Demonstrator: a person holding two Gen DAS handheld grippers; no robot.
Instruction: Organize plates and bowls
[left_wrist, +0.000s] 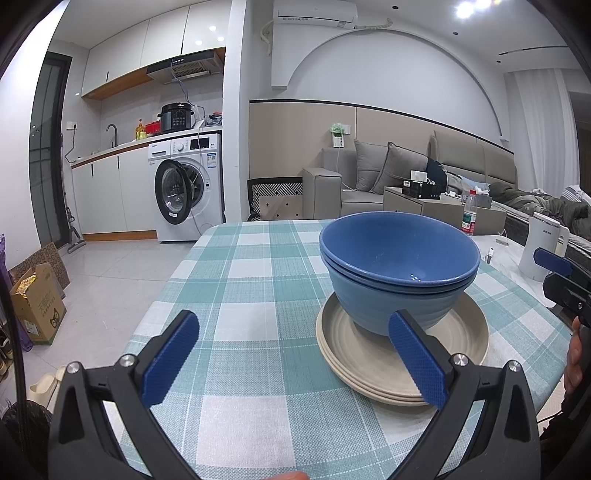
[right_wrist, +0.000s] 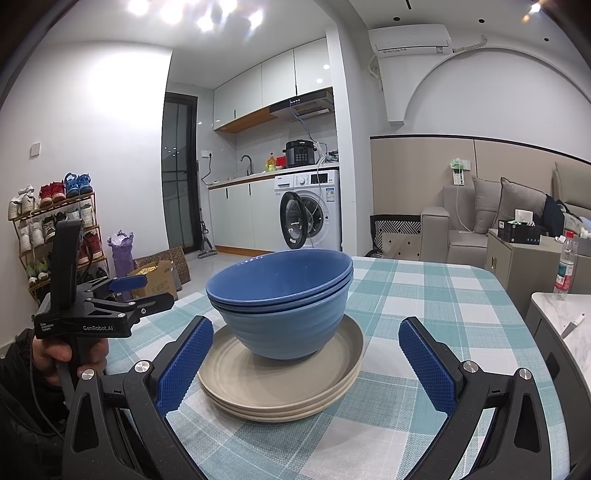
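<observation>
With the nested glossy blue bowls (right_wrist: 280, 295) stacked on the ribbed beige plates (right_wrist: 280, 391) mid-desk (left_wrist: 236, 266), sorting looks finished, since left gripper (left_wrist: 291, 354) and right gripper (right_wrist: 306, 365) gape wide, holding nothing, probably needing only withdrawal.

On the tabletop (right_wrist: 424, 295) stands one stack. Two blue bowls (right_wrist: 284, 295) are nested one inside the other at its top; under them lie beige plates (right_wrist: 280, 391), three by the rims showing in the right wrist view, though the left wrist view shows the rims less clearly. Two grippers are in view, the left gripper (left_wrist: 291, 354) and the right gripper (right_wrist: 306, 362), each with two blue-padded jaws spread apart. Behind the stack, off the tabletop, stands one plastic bottle (right_wrist: 564, 266) with a red cap.
</observation>
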